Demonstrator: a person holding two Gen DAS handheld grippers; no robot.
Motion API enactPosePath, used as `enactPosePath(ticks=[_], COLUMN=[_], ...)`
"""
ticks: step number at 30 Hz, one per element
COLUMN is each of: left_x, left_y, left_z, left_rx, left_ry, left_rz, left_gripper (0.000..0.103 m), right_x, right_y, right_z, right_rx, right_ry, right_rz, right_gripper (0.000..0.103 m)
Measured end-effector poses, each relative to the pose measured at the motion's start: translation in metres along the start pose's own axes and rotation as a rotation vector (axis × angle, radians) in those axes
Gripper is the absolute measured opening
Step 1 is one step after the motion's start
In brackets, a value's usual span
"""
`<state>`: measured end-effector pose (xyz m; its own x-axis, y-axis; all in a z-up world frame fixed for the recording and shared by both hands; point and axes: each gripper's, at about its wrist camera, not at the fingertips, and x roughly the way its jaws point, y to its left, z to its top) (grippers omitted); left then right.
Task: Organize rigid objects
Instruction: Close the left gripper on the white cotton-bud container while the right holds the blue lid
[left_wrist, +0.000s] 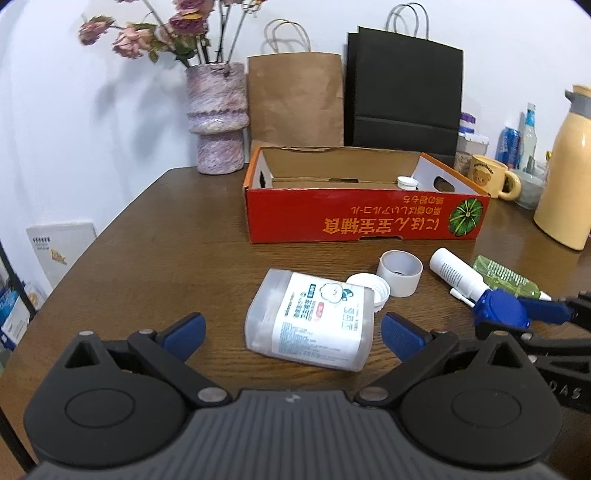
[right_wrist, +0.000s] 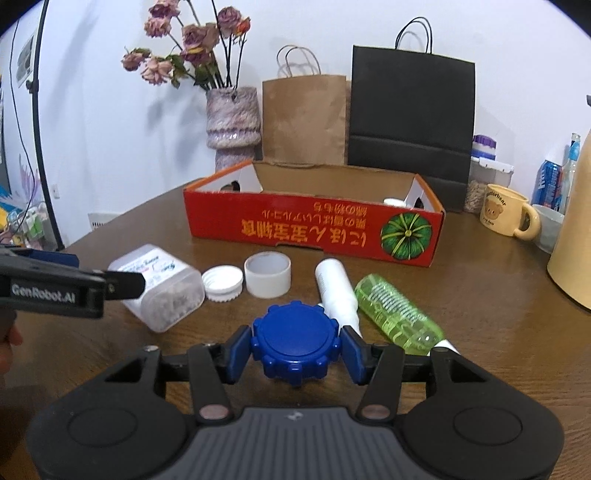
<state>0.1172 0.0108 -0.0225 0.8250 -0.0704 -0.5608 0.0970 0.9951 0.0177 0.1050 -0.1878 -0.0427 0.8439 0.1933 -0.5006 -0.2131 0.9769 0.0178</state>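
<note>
My right gripper (right_wrist: 295, 350) is shut on a round blue lid (right_wrist: 295, 341), also seen in the left wrist view (left_wrist: 502, 308), held just above the table. My left gripper (left_wrist: 291, 328) is open, its fingers on either side of a clear cotton-swab box (left_wrist: 310, 319) lying on its side. Past them lie a white screw cap (right_wrist: 223, 282), a white cap ring (right_wrist: 267, 273), a white spray bottle (right_wrist: 336, 291) and a green transparent bottle (right_wrist: 397, 314). The red cardboard box (right_wrist: 314, 229) stands behind, open, with a white-capped item (left_wrist: 406, 182) inside at its right end.
At the back stand a purple vase (left_wrist: 218, 118) with dried flowers, a brown paper bag (left_wrist: 295, 99) and a black paper bag (left_wrist: 404, 92). At the right are a yellow bear mug (right_wrist: 506, 214), a cream thermos (left_wrist: 567, 170), cans and jars. The table edge curves at the left.
</note>
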Motion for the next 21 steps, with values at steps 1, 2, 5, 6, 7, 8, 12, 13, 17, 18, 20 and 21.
enactPosePath(ticks=[1,2,5,6,7,8,12,13,17,18,20,21], left_x=[0.002,0.005,0.011,0.013,0.015,0.017,0.028,0.03,0.04,0.043,0.048,0.051], left_y=[-0.001,-0.001,-0.002,-0.001,-0.001,-0.001,-0.002,-0.003,-0.006,-0.006,-0.006,-0.005], left_z=[0.001,0.002,0.005,0.007,0.008,0.009,0.013,0.014,0.015,0.015,0.013,0.012], left_rx=[0.01,0.017,0.035,0.039,0.045,0.05,0.068,0.078,0.098,0.102,0.104,0.101], left_ry=[0.003,0.006,0.009,0.011,0.017,0.021,0.038,0.038,0.046,0.053,0.066,0.074], left_rz=[-0.005,-0.01,-0.023,-0.029,-0.037,-0.047,-0.076,-0.073,-0.065,-0.064,-0.062,-0.063], left_gripper=[0.103,0.103,0.103,0.103,0.103,0.103,0.103,0.103,0.103,0.103,0.103,0.103], right_x=[-0.001,-0.001,0.0,0.001,0.001,0.002,0.004,0.005,0.008,0.009,0.01,0.01], right_y=[0.0,-0.001,-0.003,-0.003,-0.004,-0.004,-0.004,-0.004,-0.005,-0.006,-0.007,-0.008], right_z=[0.001,0.002,0.006,0.007,0.009,0.01,0.012,0.012,0.012,0.011,0.011,0.011], right_rx=[0.003,0.007,0.017,0.019,0.021,0.022,0.026,0.026,0.032,0.034,0.041,0.044], right_ry=[-0.006,-0.012,-0.024,-0.026,-0.03,-0.033,-0.04,-0.039,-0.033,-0.034,-0.038,-0.039], right_rz=[-0.003,-0.007,-0.015,-0.017,-0.018,-0.02,-0.025,-0.026,-0.027,-0.029,-0.034,-0.034], right_gripper=[0.051,0.051,0.051,0.051,0.051,0.051,0.051,0.051,0.051,0.051,0.051,0.051])
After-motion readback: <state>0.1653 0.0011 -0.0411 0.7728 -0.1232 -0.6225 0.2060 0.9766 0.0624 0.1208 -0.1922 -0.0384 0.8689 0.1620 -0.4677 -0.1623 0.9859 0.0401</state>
